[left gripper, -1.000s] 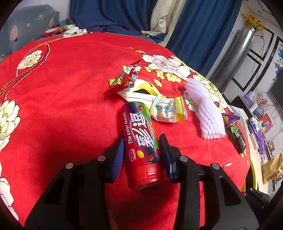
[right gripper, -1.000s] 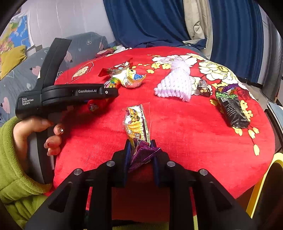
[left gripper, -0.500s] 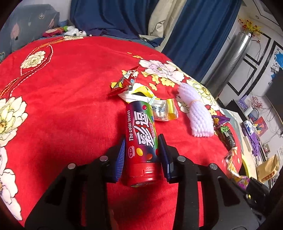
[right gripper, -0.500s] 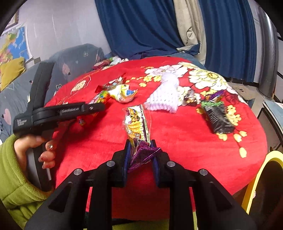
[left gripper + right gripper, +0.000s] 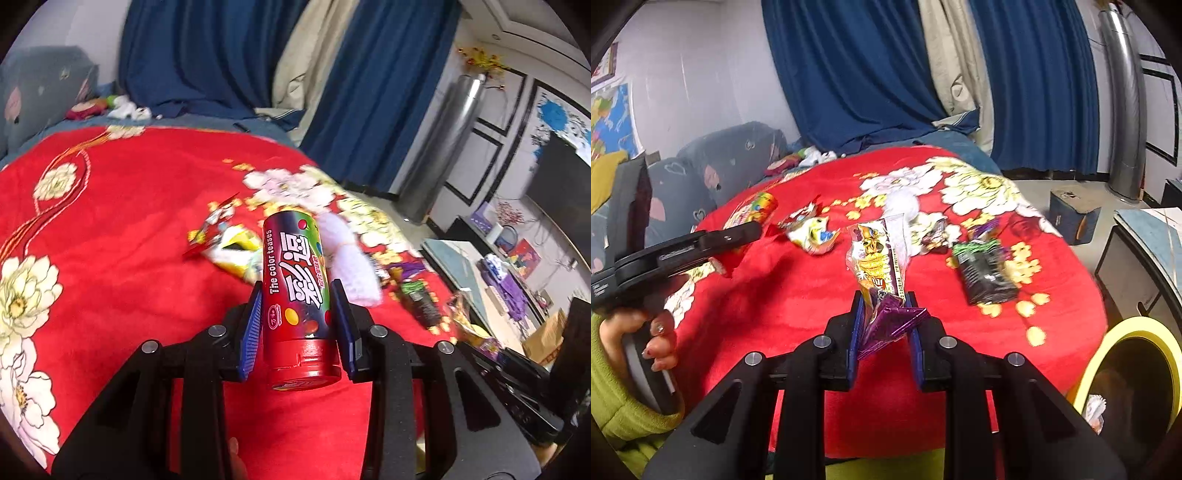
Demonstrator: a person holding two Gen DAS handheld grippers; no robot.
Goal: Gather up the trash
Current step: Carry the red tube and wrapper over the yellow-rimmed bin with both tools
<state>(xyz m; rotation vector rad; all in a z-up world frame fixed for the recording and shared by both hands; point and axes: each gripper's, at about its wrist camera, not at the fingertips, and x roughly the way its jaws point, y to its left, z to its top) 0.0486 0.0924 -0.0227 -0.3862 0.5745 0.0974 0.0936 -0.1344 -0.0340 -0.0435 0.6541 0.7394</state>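
Note:
My left gripper (image 5: 297, 314) is shut on a red candy tube (image 5: 295, 291) with coloured dots and holds it above the red flowered blanket (image 5: 110, 240). My right gripper (image 5: 884, 325) is shut on a purple and yellow snack wrapper (image 5: 877, 266), lifted clear of the blanket. On the blanket lie a white and yellow wrapper (image 5: 812, 232), a red wrapper (image 5: 212, 225), a white foam net (image 5: 351, 266), a black and green wrapper (image 5: 984, 273) and a small dark wrapper (image 5: 934, 232). The left gripper and its tube also show in the right wrist view (image 5: 701, 243).
A yellow-rimmed bin (image 5: 1126, 373) stands low at the right, beside the blanket's edge. Blue curtains (image 5: 868, 74) hang behind. A grey sofa (image 5: 731, 155) is at the far left. A cardboard box (image 5: 1073, 214) sits on the floor, and a low table (image 5: 480, 277) with clutter stands at the right.
The left gripper closed on the candy tube and lifted it off the blanket. The right gripper rose with its wrapper and swung right, bringing the yellow bin into view.

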